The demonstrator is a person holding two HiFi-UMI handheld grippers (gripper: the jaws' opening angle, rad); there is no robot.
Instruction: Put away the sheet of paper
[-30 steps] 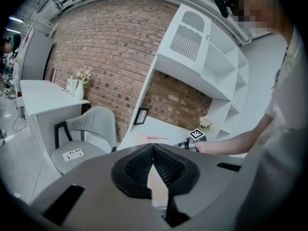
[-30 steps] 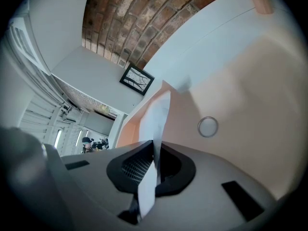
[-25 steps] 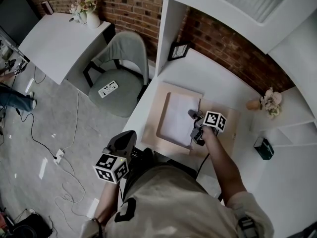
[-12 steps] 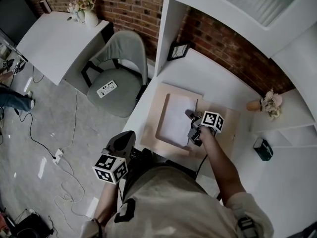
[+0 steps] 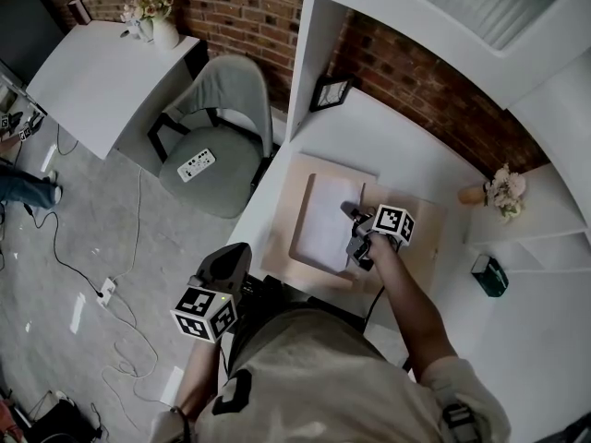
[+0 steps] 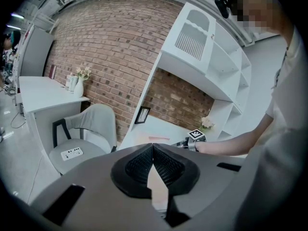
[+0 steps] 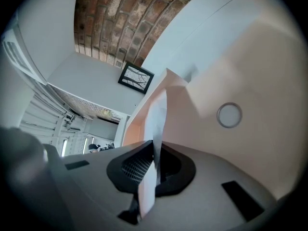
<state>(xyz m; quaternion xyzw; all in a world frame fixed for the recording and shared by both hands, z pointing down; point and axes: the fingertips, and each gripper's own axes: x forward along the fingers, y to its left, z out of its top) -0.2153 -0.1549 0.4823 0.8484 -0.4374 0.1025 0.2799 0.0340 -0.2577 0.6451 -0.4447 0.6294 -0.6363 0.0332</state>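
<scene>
The white sheet of paper (image 5: 325,221) lies on a beige desk mat (image 5: 283,238) on the white desk. My right gripper (image 5: 356,239) is shut on the sheet's right edge and holds that edge raised off the mat. In the right gripper view the paper (image 7: 156,119) stands up on edge between the jaws of the right gripper (image 7: 155,150). My left gripper (image 5: 227,266) hangs low beside the person's body, off the desk's front edge. In its own view the left gripper (image 6: 153,149) is shut with nothing in it.
A framed picture (image 5: 331,93) leans at the desk's back left and a flower pot (image 5: 497,190) stands at the right. A dark box (image 5: 490,276) sits on a lower shelf. A grey chair (image 5: 220,123) stands left of the desk. A metal ring (image 7: 228,115) lies on the mat.
My right gripper has moved a little to the left with the paper's edge, so the sheet looks narrower and more lifted. The left gripper has stayed in place.
</scene>
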